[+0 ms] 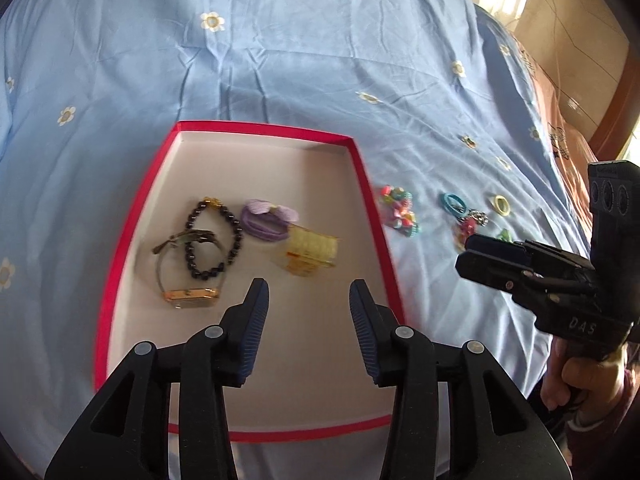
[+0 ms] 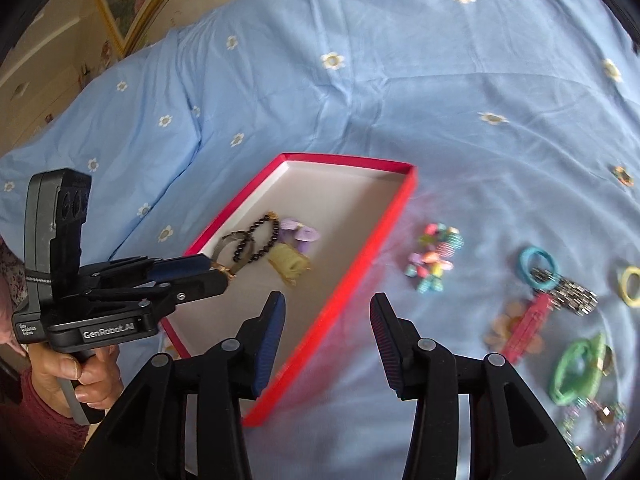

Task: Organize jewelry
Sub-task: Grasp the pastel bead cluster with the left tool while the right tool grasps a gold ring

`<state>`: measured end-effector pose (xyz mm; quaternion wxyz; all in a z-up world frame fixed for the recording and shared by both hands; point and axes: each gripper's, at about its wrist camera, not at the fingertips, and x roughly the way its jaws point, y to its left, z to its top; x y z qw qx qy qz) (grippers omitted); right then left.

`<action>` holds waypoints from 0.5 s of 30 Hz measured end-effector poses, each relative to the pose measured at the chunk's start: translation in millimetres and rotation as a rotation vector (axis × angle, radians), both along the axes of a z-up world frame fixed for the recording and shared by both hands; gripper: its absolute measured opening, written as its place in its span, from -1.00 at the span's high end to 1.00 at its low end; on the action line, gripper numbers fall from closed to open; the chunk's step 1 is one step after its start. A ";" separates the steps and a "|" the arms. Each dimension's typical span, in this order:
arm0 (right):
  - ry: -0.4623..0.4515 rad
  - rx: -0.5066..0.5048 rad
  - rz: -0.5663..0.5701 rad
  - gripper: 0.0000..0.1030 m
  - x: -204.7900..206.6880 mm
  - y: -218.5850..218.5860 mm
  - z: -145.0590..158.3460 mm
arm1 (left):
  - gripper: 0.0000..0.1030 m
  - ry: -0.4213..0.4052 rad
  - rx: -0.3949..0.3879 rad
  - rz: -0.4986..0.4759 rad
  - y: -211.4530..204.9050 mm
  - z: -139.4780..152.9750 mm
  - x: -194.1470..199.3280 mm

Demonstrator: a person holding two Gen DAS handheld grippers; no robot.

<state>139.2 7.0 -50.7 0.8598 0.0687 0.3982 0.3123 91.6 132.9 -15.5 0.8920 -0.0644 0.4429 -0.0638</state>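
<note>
A red-rimmed shallow box [image 1: 374, 216] [image 2: 362, 260] lies on the blue bedspread. In it are a dark bead bracelet [image 1: 214, 240] [image 2: 262, 238], a gold watch [image 1: 190, 294], a purple hair tie [image 1: 266, 220] [image 2: 300, 234] and a yellow hair clip [image 1: 310, 252] [image 2: 290, 266]. My left gripper [image 1: 309, 294] is open and empty above the box's near half. My right gripper [image 2: 327, 308] is open and empty over the box's right rim. To the box's right lie a colourful bead cluster [image 1: 398, 210] [image 2: 434, 258], a blue tie [image 2: 538, 262], a metal band [image 2: 570, 290], a red clip [image 2: 528, 326] and a green tie [image 2: 578, 368].
The flowered blue bedspread [image 1: 280, 60] covers the whole surface. A yellow ring [image 2: 632, 284] and a pastel bead bracelet [image 2: 596, 436] lie at the far right. The right gripper shows in the left wrist view [image 1: 480, 258]. A wooden wall and floor lie beyond the bed.
</note>
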 end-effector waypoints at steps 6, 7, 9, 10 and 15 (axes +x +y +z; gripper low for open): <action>0.022 0.002 -0.111 0.10 -8.0 -50.5 -4.8 | 0.16 0.013 -0.029 -0.032 -23.1 -4.9 -0.5; 0.025 0.002 -0.127 0.09 -9.0 -57.9 -5.9 | 0.16 0.016 -0.032 -0.037 -27.0 -5.6 -0.2; 0.028 -0.002 -0.159 0.08 -12.2 -72.7 -7.5 | 0.15 0.021 -0.038 -0.046 -33.7 -6.9 0.5; 0.030 -0.003 -0.172 0.07 -14.1 -79.2 -8.8 | 0.15 0.024 -0.041 -0.050 -37.1 -7.6 0.9; 0.055 -0.006 -0.245 0.06 -23.6 -113.3 -17.5 | 0.15 0.035 -0.043 -0.080 -54.0 -10.5 5.8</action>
